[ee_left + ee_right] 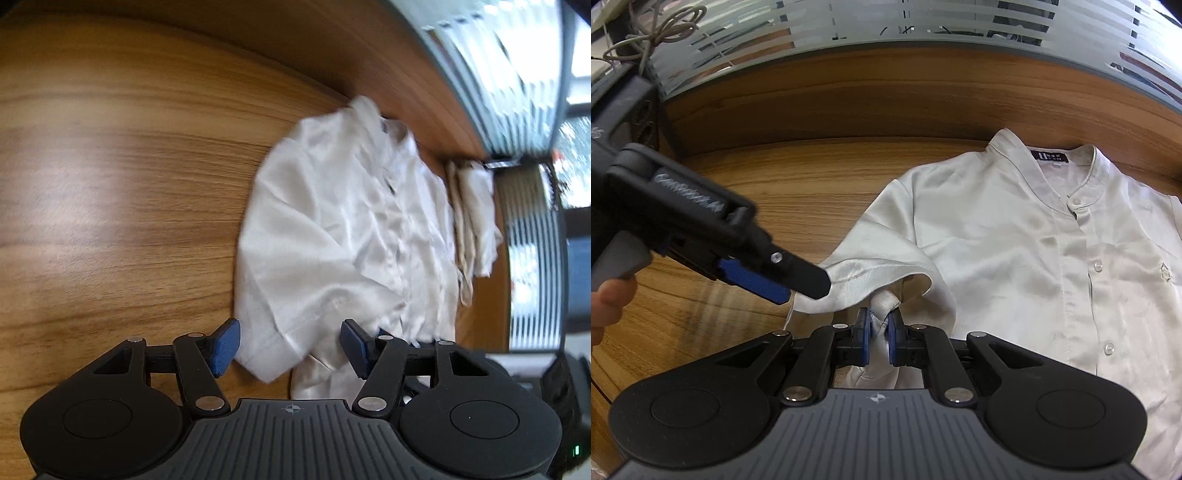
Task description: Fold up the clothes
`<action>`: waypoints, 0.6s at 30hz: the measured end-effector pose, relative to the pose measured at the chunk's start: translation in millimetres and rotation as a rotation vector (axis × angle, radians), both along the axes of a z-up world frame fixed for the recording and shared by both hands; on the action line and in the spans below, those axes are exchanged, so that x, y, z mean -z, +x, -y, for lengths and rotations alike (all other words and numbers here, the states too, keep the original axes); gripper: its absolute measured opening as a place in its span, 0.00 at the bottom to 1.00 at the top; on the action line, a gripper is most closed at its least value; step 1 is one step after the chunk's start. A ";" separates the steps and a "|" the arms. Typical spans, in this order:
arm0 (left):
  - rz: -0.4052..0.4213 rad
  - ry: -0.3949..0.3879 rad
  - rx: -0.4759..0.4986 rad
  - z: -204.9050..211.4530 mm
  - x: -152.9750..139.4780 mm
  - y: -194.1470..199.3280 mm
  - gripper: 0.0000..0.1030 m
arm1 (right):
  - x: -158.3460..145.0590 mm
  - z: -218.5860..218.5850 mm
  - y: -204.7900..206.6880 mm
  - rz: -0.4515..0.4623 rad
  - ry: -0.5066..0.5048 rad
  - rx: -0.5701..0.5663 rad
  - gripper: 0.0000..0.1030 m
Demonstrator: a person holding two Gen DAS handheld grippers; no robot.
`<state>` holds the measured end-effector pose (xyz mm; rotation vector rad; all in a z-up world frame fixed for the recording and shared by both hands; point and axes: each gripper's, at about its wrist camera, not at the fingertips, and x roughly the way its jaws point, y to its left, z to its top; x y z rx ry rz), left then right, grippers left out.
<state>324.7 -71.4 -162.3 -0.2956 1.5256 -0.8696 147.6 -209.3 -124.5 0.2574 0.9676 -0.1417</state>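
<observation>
White short-sleeved button shirt [1052, 266] lies face up on the wooden tabletop [798, 192], buttoned, collar with its dark label toward the far edge by the striped glass partition [886, 26]. Long axis runs from that far edge back toward the near edge, hem end out of frame. A second folded pale garment [476, 218] sits just beside the shirt in the left wrist view, near the partition edge.

Right gripper [879, 328]: jaws nearly closed, pinching a bunched fold of shirt fabric at the sleeve/side seam. Cloth is clearly squeezed between the blue pads.

Left gripper [290, 343]: jaws stand apart. The sleeve hem [273, 350] lies between the pads, neither pad pressing on it. In the right wrist view its fingertip sits over or against the sleeve edge; can't tell which. No hold that I can see.

Step, my read: start of the sleeve fold. Right has its pinch point, left is lining up on the sleeve hem.

Next move needs:
- left to close on the sleeve hem, getting both layers
- then both carry the sleeve inward over the shirt front, toward the button placket
- keep the body flat; fabric looks slick and satiny, so it will likely slide and drag the rest along

Risk: right's bunched pinch leaves a crease once laid down.
</observation>
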 end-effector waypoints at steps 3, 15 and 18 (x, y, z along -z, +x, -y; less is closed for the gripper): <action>-0.045 -0.002 -0.026 0.6 9.4 1.2 0.33 | -1.0 -1.5 -0.7 0.005 0.000 -0.005 0.10; 0.080 0.063 -0.106 -5.5 -10.1 36.2 0.04 | -21.2 -43.8 -8.8 0.048 -0.035 -0.227 0.06; 0.163 0.097 -0.069 -1.9 -20.6 53.0 0.04 | -17.8 -64.9 -9.0 0.023 -0.027 -0.366 0.06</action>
